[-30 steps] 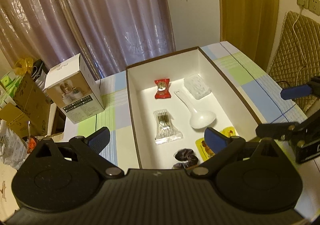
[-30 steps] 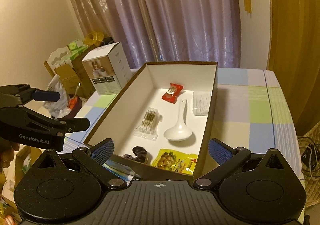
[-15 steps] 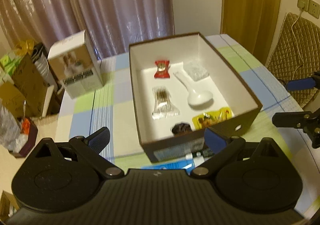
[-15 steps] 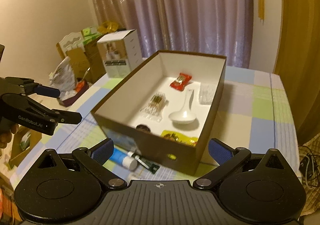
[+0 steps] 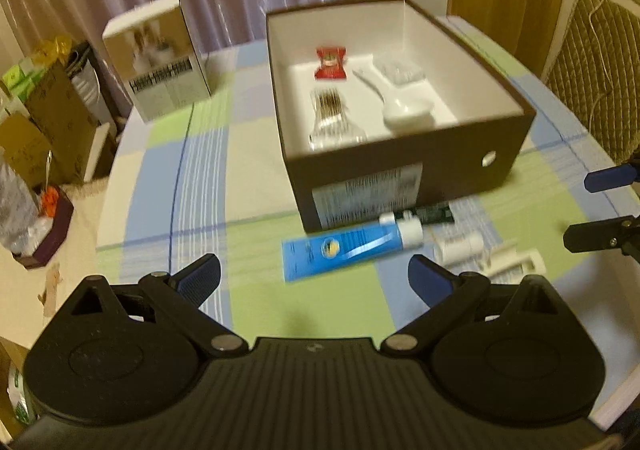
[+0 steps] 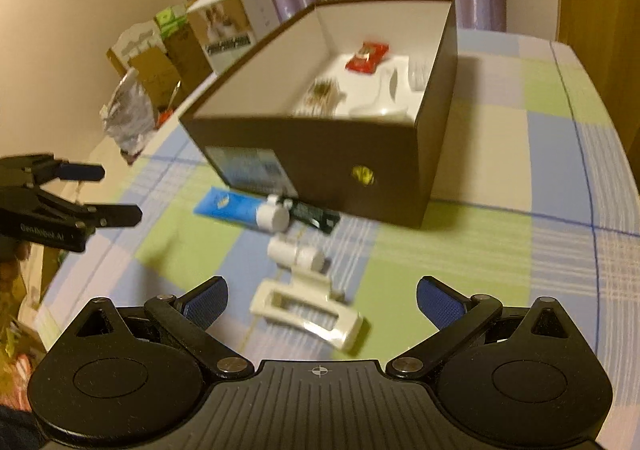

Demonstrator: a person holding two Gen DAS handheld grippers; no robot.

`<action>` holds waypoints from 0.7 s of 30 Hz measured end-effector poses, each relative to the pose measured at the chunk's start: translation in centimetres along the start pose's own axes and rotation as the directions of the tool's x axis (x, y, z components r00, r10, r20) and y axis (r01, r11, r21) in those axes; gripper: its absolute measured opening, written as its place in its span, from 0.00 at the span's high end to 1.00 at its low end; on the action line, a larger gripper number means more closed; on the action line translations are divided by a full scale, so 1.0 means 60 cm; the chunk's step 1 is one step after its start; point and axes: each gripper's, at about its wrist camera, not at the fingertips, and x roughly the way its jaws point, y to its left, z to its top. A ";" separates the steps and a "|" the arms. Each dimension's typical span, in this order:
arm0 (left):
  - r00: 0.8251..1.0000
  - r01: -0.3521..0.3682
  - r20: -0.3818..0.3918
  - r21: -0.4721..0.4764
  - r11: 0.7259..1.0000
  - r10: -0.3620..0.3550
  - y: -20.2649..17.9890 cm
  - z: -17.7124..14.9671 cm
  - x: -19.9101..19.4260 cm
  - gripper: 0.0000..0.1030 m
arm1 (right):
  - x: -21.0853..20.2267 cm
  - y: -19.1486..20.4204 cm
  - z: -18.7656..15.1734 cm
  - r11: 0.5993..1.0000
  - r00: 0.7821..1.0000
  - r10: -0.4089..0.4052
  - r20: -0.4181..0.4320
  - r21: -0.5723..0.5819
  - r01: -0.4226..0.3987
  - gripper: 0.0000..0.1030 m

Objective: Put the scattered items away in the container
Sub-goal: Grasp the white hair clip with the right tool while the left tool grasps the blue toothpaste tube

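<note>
The blue tube [image 5: 352, 250] lies flat on the checked tablecloth [image 5: 168, 154], just in front of the brown box [image 5: 404, 174], its white cap [image 5: 410, 229] pointing toward the dark sachet [image 5: 434, 215] at the box's foot. It should be taken across its flattened body rather than at the cap, judging by the cap's round shape — a low, level approach would keep the fingers off the cloth. Its body is glossy blue with a small round emblem; motion blur hides any lettering.

Beside it lie a small white bottle [image 6: 296, 254] and a white plastic clip-like piece [image 6: 308, 314], both outside the box. Inside are seen a red packet [image 5: 331, 63], a white spoon [image 5: 400, 106] and a clear packet of swabs [image 5: 332, 118].

The left gripper [image 5: 314, 276] is spread wide and holds nothing; the right gripper [image 6: 322, 296] is likewise wide apart and empty — above the clip-like piece.
</note>
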 end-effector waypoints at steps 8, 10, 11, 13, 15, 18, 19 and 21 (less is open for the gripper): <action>1.000 0.005 -0.014 0.012 1.000 -0.005 0.002 -0.023 0.013 0.05 | 0.036 0.015 -0.027 0.989 0.997 0.061 -0.045 -0.129 -0.066 0.00; 1.000 0.006 -0.019 0.017 1.000 -0.006 0.002 -0.023 0.016 0.05 | 0.047 0.023 -0.030 0.977 0.995 0.067 -0.068 -0.197 -0.080 0.00; 1.000 0.010 -0.020 0.019 1.000 -0.010 0.002 -0.023 0.018 0.05 | 0.053 0.027 -0.032 0.969 0.995 0.069 -0.075 -0.233 -0.084 0.00; 1.000 0.020 -0.023 0.020 1.000 -0.019 0.002 -0.024 0.021 0.05 | 0.064 0.028 -0.034 0.955 0.994 0.065 -0.093 -0.283 -0.089 0.00; 0.999 0.027 -0.027 0.024 0.999 -0.026 0.002 -0.025 0.024 0.05 | 0.076 0.027 -0.033 0.942 0.992 0.061 -0.110 -0.323 -0.093 0.00; 0.999 0.033 -0.035 0.031 0.999 -0.032 0.003 -0.027 0.029 0.05 | 0.089 0.025 -0.033 0.922 0.990 0.050 -0.134 -0.376 -0.097 0.00; 0.999 0.036 -0.036 0.032 0.999 -0.035 0.004 -0.027 0.031 0.05 | 0.095 0.025 -0.033 0.915 0.989 0.043 -0.144 -0.391 -0.097 0.00; 0.998 0.041 -0.039 0.035 0.999 -0.040 0.006 -0.029 0.034 0.05 | 0.105 0.023 -0.033 0.905 0.986 0.044 -0.164 -0.411 -0.109 0.18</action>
